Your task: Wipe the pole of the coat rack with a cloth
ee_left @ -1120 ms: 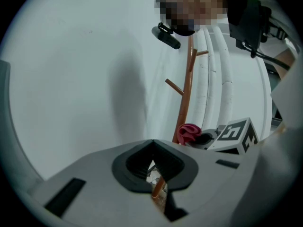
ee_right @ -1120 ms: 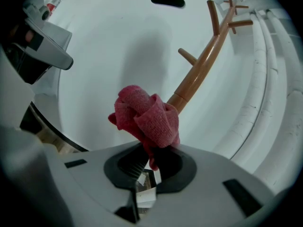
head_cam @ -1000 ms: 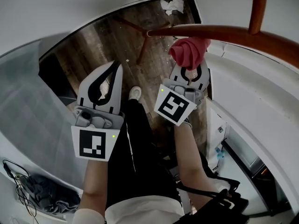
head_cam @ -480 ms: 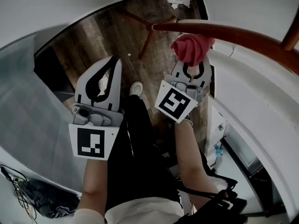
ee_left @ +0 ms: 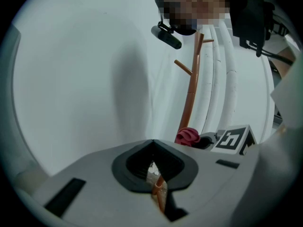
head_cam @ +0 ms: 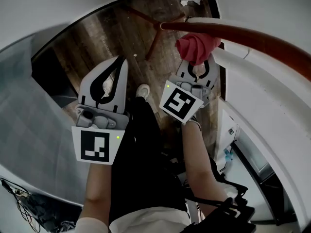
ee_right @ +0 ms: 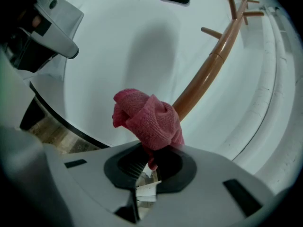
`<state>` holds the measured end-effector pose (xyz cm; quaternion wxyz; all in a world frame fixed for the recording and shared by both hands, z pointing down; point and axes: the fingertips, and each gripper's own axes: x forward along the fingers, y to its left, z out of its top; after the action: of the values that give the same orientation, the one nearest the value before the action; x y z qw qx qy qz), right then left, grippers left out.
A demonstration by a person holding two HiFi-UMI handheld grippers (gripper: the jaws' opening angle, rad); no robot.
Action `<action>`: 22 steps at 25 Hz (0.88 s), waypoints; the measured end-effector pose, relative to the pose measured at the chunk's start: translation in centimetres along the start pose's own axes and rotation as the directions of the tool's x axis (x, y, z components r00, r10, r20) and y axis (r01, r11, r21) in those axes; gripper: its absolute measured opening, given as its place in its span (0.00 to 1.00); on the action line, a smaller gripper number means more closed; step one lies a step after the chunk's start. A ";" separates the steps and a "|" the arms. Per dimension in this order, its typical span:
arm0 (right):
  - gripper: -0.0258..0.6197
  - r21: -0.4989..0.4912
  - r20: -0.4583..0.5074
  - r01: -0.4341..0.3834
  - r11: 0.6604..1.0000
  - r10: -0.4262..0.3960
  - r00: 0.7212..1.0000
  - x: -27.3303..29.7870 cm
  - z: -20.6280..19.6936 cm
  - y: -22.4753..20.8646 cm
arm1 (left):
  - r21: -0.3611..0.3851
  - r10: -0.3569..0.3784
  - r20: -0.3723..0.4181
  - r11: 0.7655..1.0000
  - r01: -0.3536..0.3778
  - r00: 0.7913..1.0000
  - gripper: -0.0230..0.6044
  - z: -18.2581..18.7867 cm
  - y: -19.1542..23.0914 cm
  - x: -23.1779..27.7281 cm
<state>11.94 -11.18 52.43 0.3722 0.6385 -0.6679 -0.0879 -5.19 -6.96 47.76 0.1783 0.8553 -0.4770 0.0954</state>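
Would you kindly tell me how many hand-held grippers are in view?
2. The left hand-held gripper is at the head view's left, shut and empty; the right hand-held gripper is at the pole, shut on the pink cloth. None seems hidden.

My left gripper (head_cam: 120,64) sits at centre left, its jaws closed together and empty. My right gripper (head_cam: 198,67) reaches to the upper right of centre, jaws pinching the cloth (head_cam: 197,46). Both forearms are bare.
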 end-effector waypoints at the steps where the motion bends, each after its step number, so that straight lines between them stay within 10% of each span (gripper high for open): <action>1: 0.12 -0.004 -0.001 -0.002 1.000 0.002 1.000 0.1 -0.3 0.2 | 0.001 -0.002 0.000 1.000 0.002 1.000 0.06 -0.2 0.0 0.1; 22: 0.12 -0.007 -0.136 -0.105 0.994 0.103 0.985 3.3 -7.4 6.5 | 0.008 -0.013 -0.010 1.000 0.013 1.000 0.06 -4.7 0.8 2.2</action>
<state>11.69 -10.49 62.79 0.4254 0.6045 -0.6729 -0.0296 -4.66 -7.21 53.02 0.1778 0.8587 -0.4701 0.1006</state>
